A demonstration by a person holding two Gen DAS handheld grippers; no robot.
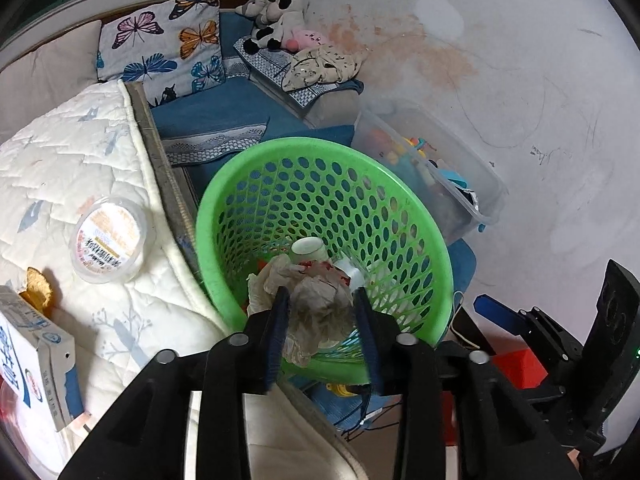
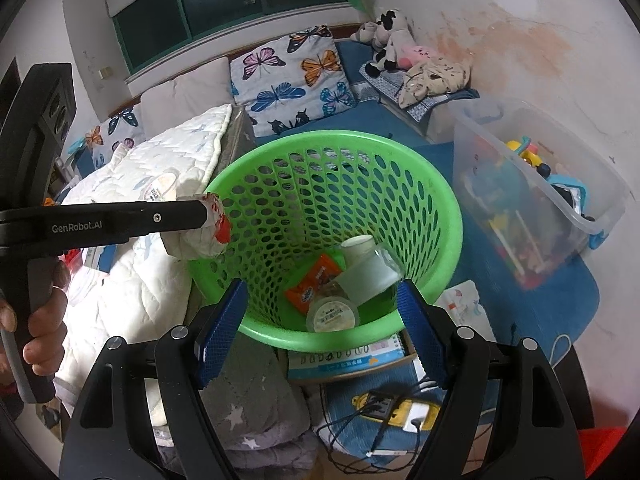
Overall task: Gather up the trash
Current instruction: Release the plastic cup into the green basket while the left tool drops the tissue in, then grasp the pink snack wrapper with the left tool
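A green perforated basket [image 1: 224, 184] [image 2: 452, 216] stands on the floor beside a white quilted bed. My left gripper [image 1: 320, 296] [image 2: 204, 216] hangs over its near-left rim, jaws apart. A crumpled whitish wrapper wad with red print [image 1: 320, 308] [image 2: 208, 236] sits loosely between the fingertips. My right gripper [image 2: 322, 292] is open and empty above the basket's near rim. In the basket lie an orange snack wrapper [image 2: 316, 280], a clear plastic cup [image 2: 372, 272] and a round lidded tub [image 2: 332, 314]. On the quilt rest a round plastic tub [image 1: 108, 240], a milk carton [image 1: 36, 360] and a brown snack piece [image 1: 38, 292].
A clear bin of toys [image 2: 540, 200] stands right of the basket by the stained wall. Butterfly pillows [image 2: 292, 76] and plush toys [image 2: 392, 40] lie behind. A yellow power strip with cables [image 2: 392, 408] and a book [image 2: 348, 356] lie on the blue mat below the basket.
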